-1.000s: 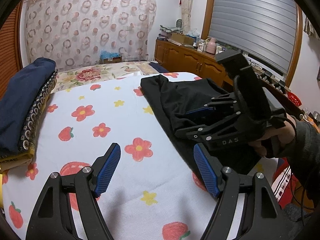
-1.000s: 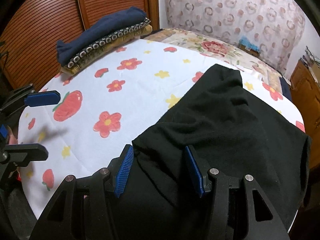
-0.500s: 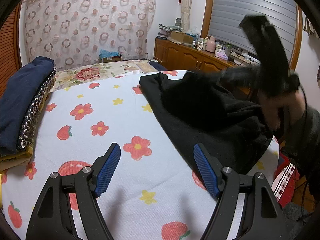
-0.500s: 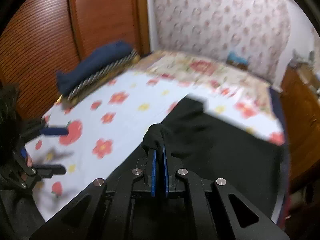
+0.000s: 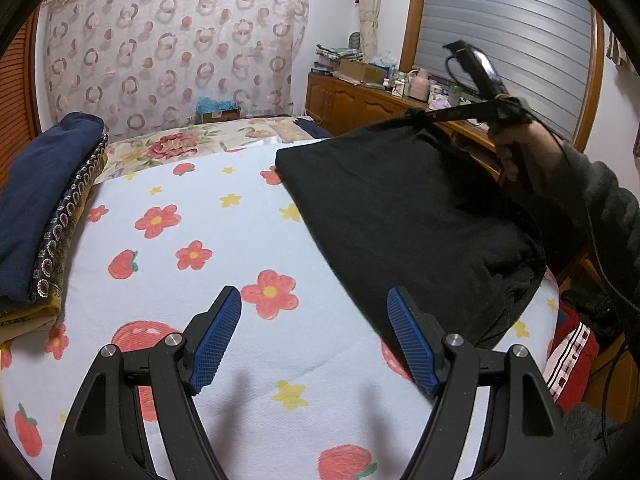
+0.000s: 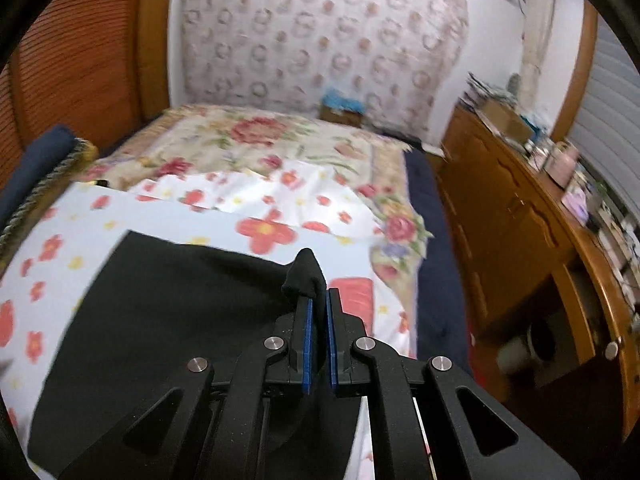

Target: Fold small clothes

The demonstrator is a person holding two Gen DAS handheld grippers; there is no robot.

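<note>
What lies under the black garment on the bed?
The black garment rests on the white sheet printed with red flowers and strawberries. Whatever else lies beneath is covered. One corner is lifted by the right gripper.

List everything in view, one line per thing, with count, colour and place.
black garment: one, black, right side of the bed, one corner lifted.
bed sheet: one, white with red flowers and strawberries, covering the bed.
folded pile: one, navy on top of patterned cloth, bed's left edge.
curtain: one, pink ring pattern, back wall.
sideboard: one, brown wood, cluttered, under the window.
left gripper: open, above the sheet.
right gripper: shut on the garment's corner.
</note>
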